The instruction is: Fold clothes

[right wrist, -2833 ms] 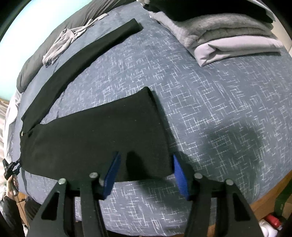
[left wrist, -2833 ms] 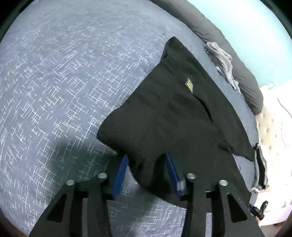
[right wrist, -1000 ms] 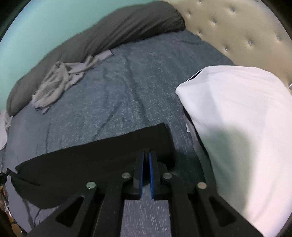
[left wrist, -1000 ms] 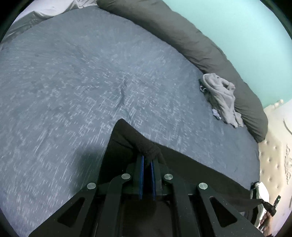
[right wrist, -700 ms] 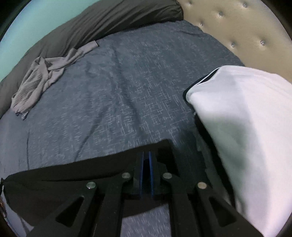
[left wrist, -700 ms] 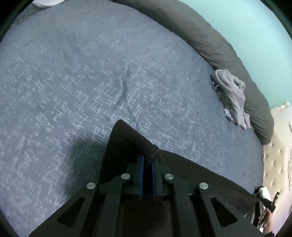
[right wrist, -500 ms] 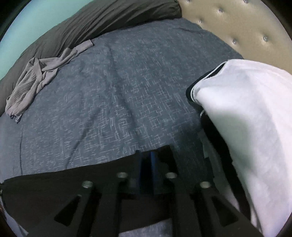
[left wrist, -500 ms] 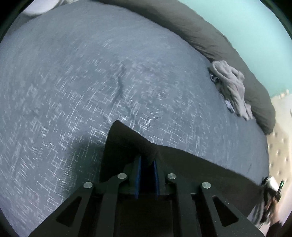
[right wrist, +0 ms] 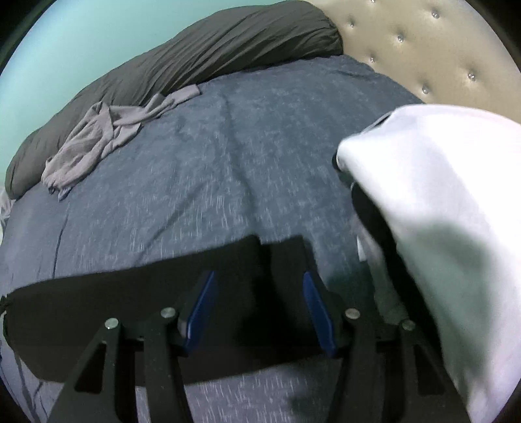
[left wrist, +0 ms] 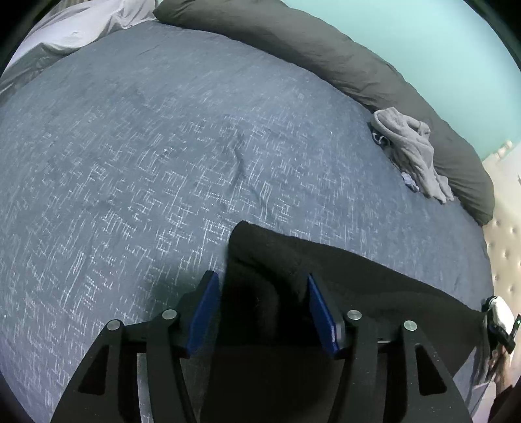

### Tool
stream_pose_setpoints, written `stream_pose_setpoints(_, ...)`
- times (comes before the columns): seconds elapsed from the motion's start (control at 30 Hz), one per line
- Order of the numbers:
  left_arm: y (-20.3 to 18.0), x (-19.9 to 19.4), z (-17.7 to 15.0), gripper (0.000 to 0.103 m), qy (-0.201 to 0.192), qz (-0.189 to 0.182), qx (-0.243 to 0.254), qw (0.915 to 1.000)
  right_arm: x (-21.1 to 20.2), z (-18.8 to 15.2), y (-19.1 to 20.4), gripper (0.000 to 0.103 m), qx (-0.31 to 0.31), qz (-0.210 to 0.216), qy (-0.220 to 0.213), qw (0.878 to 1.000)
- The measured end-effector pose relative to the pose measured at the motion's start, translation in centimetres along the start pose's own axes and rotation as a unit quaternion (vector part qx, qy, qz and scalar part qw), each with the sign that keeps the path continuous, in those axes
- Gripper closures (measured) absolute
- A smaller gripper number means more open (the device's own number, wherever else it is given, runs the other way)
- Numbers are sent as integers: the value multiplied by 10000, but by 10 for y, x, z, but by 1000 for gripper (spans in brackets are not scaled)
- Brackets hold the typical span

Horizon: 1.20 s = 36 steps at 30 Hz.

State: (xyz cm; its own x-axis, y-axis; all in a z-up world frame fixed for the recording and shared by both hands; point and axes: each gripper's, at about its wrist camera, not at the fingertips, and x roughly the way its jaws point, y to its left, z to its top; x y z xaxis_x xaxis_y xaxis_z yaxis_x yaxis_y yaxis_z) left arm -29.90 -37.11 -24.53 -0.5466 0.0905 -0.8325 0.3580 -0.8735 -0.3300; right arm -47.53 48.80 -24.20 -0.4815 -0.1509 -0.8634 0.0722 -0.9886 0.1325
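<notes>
Both grippers had let go of the black knit garment (left wrist: 358, 279) that half a second earlier they were pinching between closed blue pads. The left gripper (left wrist: 260, 293) stood with its jaws spread wide, one bunched corner of the dark cloth lying loose between its blue-padded fingers (left wrist: 203, 309) rather than clamped. The right gripper (right wrist: 257, 302) was likewise released, its jaws apart over the garment's opposite end, where the fabric (right wrist: 130, 299) lay as a flat band across the blue-grey patterned bedspread (right wrist: 228, 162). Nearly three seconds before, the same piece lay spread out with a long leg or sleeve stretched across the bed; now it lay doubled into a narrower strip near the bed's near edge. A white pillow (right wrist: 439, 211) sat just beside the garment's right end. Farther back, a crumpled grey cloth (left wrist: 413, 149) rested against a long dark grey bolster (left wrist: 325, 55) along the teal wall (left wrist: 407, 29), with a beige tufted headboard (right wrist: 423, 42) behind the pillow. The right view was slightly blurred.
</notes>
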Motion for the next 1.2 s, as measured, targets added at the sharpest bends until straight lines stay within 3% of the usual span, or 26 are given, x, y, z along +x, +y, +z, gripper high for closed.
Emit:
stream_pose_setpoints(0.4,-8,-8,-21,39,-154,267,231,9993,24,-32,2,47,-127,230,312,9992)
stream_pose_setpoints(0.43,-9,-8,-23,39,-153,284,245,9992,25,-33,2,53,-97,256,314,9991)
stream_pose_setpoints(0.47,-9,-8,-25,39,-153,301,260,9991,26,-33,2,68,-70,227,313,9992)
stream_pose_setpoints(0.57,-10,-8,-29,39,-150,350,303,9988,26,-32,5,90,-65,126,281,9995)
stream_pose_setpoints(0.63,-11,-6,-31,39,-125,375,315,9987,21,-30,11,94,-170,61,175,9997)
stream_pose_setpoints(0.83,-13,1,-33,38,-14,494,423,9979,-16,-11,2,97,-47,-180,-512,9985)
stream_pose_setpoints(1.03,-15,8,-35,36,56,476,418,9980,3,-16,-10,97,-61,-762,-286,9967)
stream_pose_setpoints(1.2,-15,5,-34,36,70,462,447,9979,27,-28,-11,96,-34,-809,-102,9967)
